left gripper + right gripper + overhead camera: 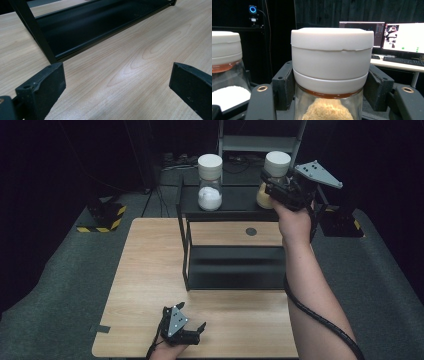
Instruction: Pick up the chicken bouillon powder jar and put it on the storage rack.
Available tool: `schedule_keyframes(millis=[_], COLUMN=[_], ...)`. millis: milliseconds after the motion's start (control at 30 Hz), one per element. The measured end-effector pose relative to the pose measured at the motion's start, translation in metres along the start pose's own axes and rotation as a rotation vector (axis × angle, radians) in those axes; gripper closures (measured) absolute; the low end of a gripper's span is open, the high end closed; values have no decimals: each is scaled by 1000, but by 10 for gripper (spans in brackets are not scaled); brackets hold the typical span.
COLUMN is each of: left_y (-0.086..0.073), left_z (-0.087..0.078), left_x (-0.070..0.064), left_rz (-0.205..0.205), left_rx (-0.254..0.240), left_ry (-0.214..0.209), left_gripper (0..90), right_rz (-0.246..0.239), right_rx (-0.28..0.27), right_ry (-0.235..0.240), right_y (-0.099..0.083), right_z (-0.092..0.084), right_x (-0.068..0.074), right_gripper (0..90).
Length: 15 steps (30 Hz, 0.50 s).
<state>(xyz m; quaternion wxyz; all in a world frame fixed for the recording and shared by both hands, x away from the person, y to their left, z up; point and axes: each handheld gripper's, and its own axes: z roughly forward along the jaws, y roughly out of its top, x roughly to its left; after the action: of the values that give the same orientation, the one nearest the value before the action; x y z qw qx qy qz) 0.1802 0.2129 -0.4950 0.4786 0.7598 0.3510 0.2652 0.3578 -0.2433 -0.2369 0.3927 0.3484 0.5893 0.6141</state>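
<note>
Where gripped, brown-sugar jar [332,75], monitors [384,35] behind.

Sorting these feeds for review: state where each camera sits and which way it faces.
High view: above the person's side, facing forward and down on the table; both forearms enter.
Left gripper view: low over the wood, facing the black shelf; open jaws.
Right gripper view: at the brown-filled jar, facing monitors; jaws at its lid.
Shared: shelf, jar.

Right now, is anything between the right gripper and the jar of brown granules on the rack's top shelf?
Nothing visible. The right gripper already has its jaws on either side of the brown-granule jar, just below its white lid. The white-powder jar stands apart to the side.
</note>
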Motion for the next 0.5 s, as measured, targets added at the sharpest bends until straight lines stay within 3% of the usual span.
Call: schedule_keyframes(millis=[233, 500], left_y=[0, 2], left_z=[0, 1], left_x=[0, -2], left_rz=[-3, 11], left_rx=[-1, 9], left_ry=[0, 5], left_gripper=[9, 9], right_rz=[23, -6], right_rx=[5, -16], right_ry=[0, -7], right_y=[-5, -13], right_z=[2, 1], right_x=[-3, 0], right_gripper=[342, 342])
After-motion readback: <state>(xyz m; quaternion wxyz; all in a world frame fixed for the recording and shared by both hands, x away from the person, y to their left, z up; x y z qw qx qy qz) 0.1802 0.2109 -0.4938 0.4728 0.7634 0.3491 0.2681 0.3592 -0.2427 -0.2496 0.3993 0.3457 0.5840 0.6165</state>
